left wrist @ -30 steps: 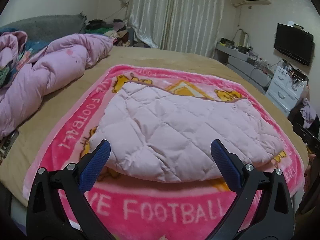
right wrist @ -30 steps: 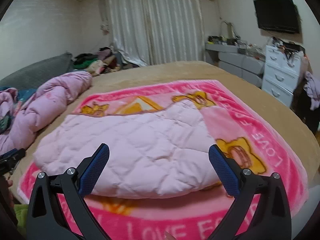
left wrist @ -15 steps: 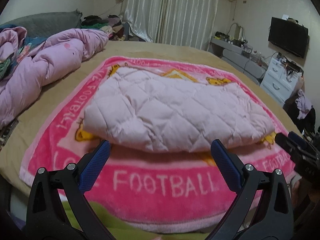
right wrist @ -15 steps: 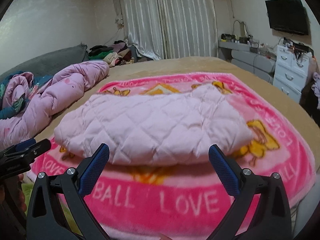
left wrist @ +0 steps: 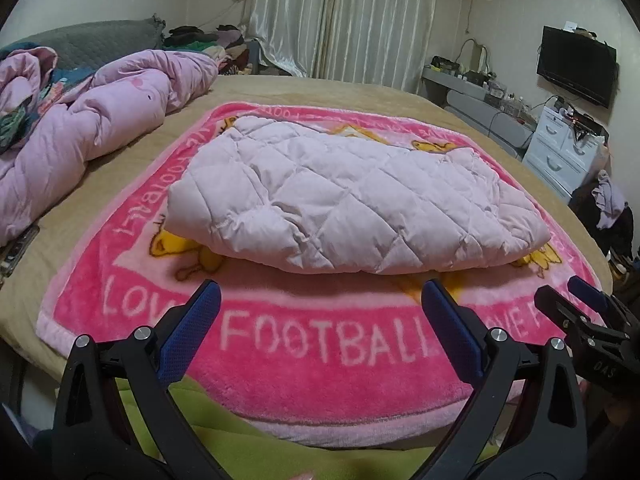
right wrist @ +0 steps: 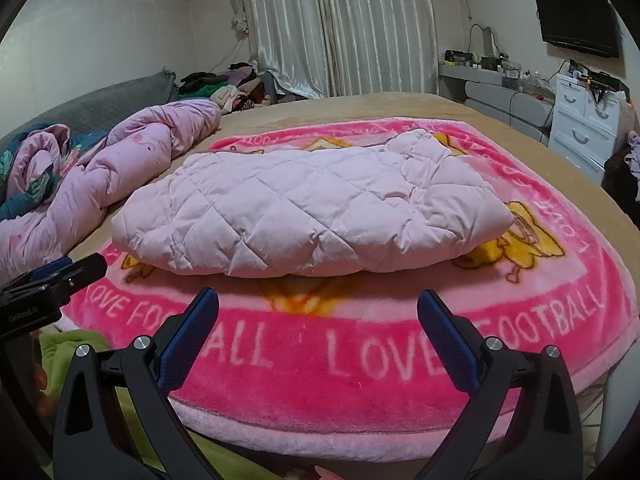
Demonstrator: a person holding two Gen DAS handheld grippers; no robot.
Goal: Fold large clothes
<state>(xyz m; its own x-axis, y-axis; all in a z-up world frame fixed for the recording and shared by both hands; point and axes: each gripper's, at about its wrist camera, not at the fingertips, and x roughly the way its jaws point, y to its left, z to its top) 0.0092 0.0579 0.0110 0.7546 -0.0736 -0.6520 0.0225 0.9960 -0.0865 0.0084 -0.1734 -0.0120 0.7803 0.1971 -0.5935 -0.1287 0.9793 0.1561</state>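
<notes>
Bedroom: closed curtains [left wrist: 340, 20] at upper centre, wall television [left wrist: 576, 66] at upper right. A tan bed [left wrist: 320, 92] carries a pink blanket [left wrist: 320, 344] lettered "LOVE FOOTBALL". The folded pale pink quilted garment [left wrist: 344, 204] lies at centre frame on the blanket. A crumpled pink duvet [left wrist: 80, 136] sits at left. Left claw [left wrist: 320, 320] and right claw [right wrist: 318, 318] are both spread wide, holding nothing, at lower frame short of the garment.

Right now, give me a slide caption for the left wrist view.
Open left gripper hovers short of a folded pink quilted garment on a pink blanket.
</notes>
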